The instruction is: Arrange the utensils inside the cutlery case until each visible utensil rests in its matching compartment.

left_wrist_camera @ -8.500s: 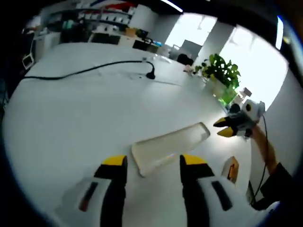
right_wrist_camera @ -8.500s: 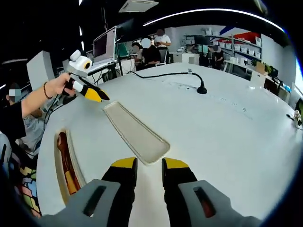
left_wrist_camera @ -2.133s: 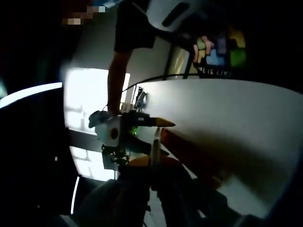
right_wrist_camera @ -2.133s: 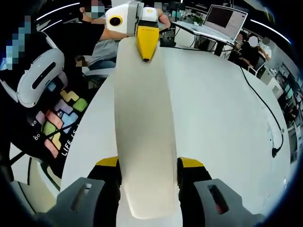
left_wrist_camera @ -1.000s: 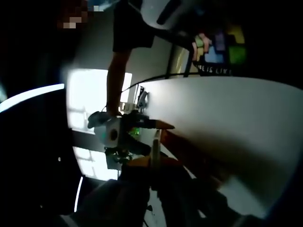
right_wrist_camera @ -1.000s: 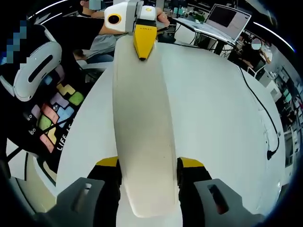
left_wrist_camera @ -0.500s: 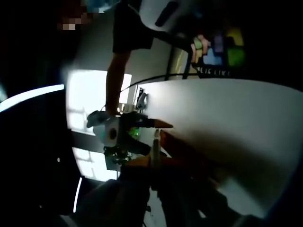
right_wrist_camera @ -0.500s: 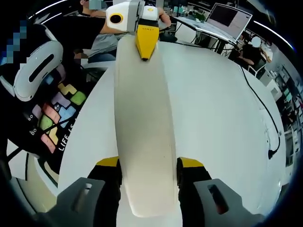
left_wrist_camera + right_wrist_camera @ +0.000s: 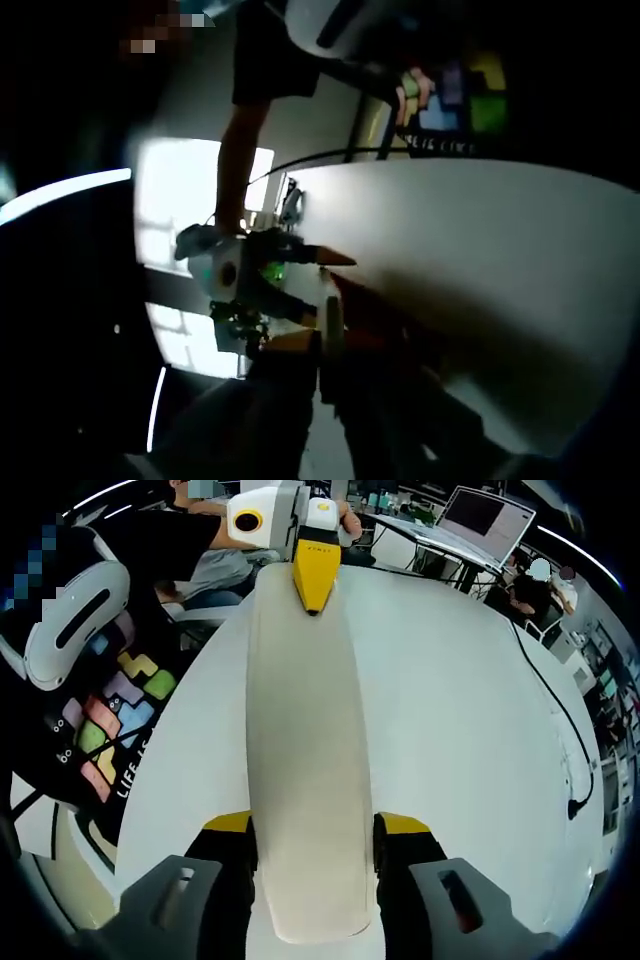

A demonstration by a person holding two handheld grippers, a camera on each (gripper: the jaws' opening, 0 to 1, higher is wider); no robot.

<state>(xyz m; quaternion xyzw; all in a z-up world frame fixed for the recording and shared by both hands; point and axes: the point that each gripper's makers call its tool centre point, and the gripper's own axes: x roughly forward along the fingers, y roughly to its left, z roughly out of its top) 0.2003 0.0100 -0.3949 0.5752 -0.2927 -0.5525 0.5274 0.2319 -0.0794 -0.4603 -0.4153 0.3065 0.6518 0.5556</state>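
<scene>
Here we hold the long cream case lid (image 9: 305, 760) above the white desk (image 9: 470, 720), its near end gripped between the right tool (image 9: 310, 832) jaws, its far end pinched by the left tool (image 9: 313, 595). We judge it light, stiff and smooth, best held by both ends. A patterned shirt (image 9: 105, 730) reads "LIFE IS".

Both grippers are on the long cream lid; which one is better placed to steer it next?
Right, probably: the right gripper spans the lid's near end squarely, while the left gripper only pinches its far tip.
</scene>
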